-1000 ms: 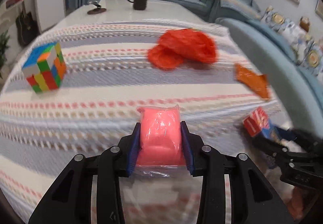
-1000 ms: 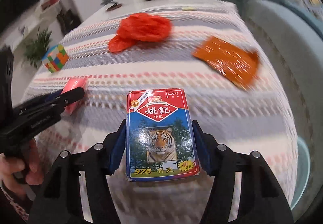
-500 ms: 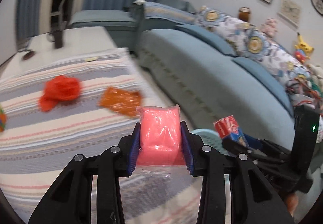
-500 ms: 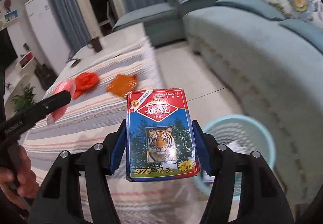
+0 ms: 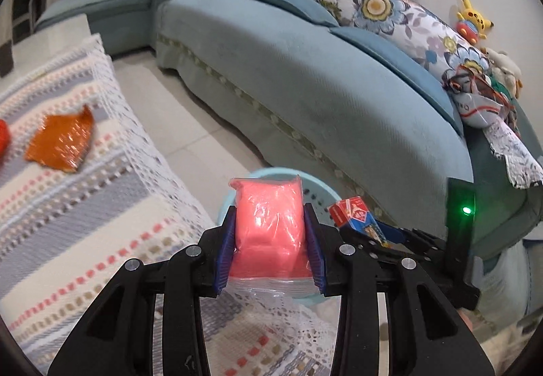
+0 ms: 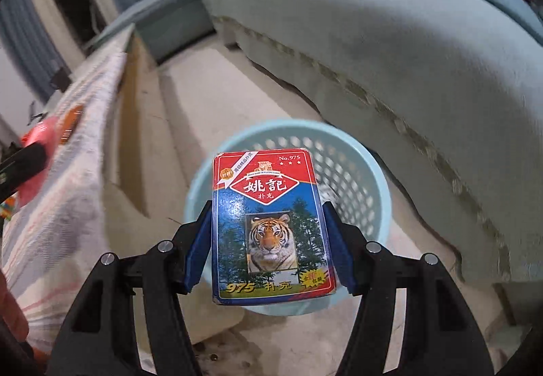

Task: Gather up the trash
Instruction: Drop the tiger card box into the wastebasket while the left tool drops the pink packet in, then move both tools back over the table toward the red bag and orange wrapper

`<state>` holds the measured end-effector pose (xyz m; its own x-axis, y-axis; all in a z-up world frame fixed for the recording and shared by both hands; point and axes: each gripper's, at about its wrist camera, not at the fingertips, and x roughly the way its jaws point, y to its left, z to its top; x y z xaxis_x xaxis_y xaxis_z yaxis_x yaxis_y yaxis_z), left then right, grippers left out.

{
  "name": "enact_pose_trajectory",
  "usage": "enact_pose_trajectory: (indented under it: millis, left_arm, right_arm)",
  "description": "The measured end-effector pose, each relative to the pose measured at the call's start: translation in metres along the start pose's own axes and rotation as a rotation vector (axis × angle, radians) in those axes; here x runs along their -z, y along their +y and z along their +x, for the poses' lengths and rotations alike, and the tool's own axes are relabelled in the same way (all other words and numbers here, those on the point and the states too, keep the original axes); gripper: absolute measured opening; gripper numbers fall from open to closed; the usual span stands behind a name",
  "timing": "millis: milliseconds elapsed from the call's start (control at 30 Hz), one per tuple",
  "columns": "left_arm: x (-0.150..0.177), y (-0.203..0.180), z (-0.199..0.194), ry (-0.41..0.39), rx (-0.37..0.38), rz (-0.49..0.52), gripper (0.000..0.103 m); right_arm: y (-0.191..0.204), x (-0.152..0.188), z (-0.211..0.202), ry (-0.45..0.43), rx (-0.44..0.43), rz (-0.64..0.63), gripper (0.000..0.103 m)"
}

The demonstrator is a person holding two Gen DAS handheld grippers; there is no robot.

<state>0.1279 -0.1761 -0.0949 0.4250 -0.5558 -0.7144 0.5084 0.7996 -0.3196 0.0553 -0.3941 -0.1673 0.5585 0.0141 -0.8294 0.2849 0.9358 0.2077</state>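
My left gripper (image 5: 269, 240) is shut on a pink plastic-wrapped packet (image 5: 268, 226), held over the table's edge. Behind it shows the rim of a light blue perforated waste basket (image 5: 322, 186) on the floor. My right gripper (image 6: 269, 240) is shut on a red and blue playing card box with a tiger picture (image 6: 269, 230), held above the basket (image 6: 356, 172). The card box also shows in the left wrist view (image 5: 354, 218), and the pink packet at the left of the right wrist view (image 6: 37, 145).
An orange wrapper (image 5: 61, 143) and the edge of a red bag (image 5: 3, 138) lie on the striped tablecloth (image 5: 85, 223). A long teal sofa (image 5: 322, 87) with floral cushions stands close behind the basket. Tiled floor (image 6: 190, 97) runs between table and sofa.
Both grippers have swung right, away from the table top toward the sofa side, and come down. The basket is now right below the card box. Both still hold their items.
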Motion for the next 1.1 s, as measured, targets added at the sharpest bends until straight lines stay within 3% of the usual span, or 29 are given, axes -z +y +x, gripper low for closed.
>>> enact_pose_trajectory:
  millis: [67, 167, 367, 567, 733, 833, 900, 967, 1100]
  left_arm:
    - [0.003, 0.002, 0.006, 0.015, 0.017, -0.007, 0.037]
    - [0.005, 0.001, 0.006, 0.007, 0.026, 0.001, 0.05]
    - [0.008, 0.001, 0.001, 0.0, 0.014, 0.01, 0.053]
    - [0.005, 0.006, -0.017, -0.03, 0.001, -0.003, 0.053]
    - [-0.005, 0.015, -0.046, -0.092, -0.027, -0.023, 0.056]
    - [-0.015, 0.025, -0.075, -0.153, -0.092, -0.021, 0.061]
    - [-0.019, 0.038, -0.096, -0.201, -0.154, -0.023, 0.07]
    - [-0.022, 0.058, -0.118, -0.253, -0.24, -0.048, 0.083]
    - [-0.021, 0.123, -0.15, -0.31, -0.373, -0.15, 0.085]
  right_arm:
    - [-0.009, 0.002, 0.008, 0.017, 0.016, 0.012, 0.059]
    - [-0.018, -0.001, 0.01, 0.002, 0.007, 0.041, 0.059]
    - [-0.012, 0.001, 0.011, 0.011, 0.003, 0.033, 0.059]
    - [0.021, 0.009, -0.003, 0.006, -0.036, -0.02, 0.059]
    - [0.07, 0.005, -0.025, -0.056, -0.098, -0.102, 0.059]
    - [0.104, 0.002, -0.031, -0.081, -0.127, -0.151, 0.059]
    - [0.131, -0.003, -0.034, -0.098, -0.169, -0.178, 0.06]
    - [0.152, -0.008, -0.035, -0.121, -0.164, -0.2, 0.069]
    - [0.206, -0.023, -0.029, -0.17, -0.143, -0.282, 0.081]
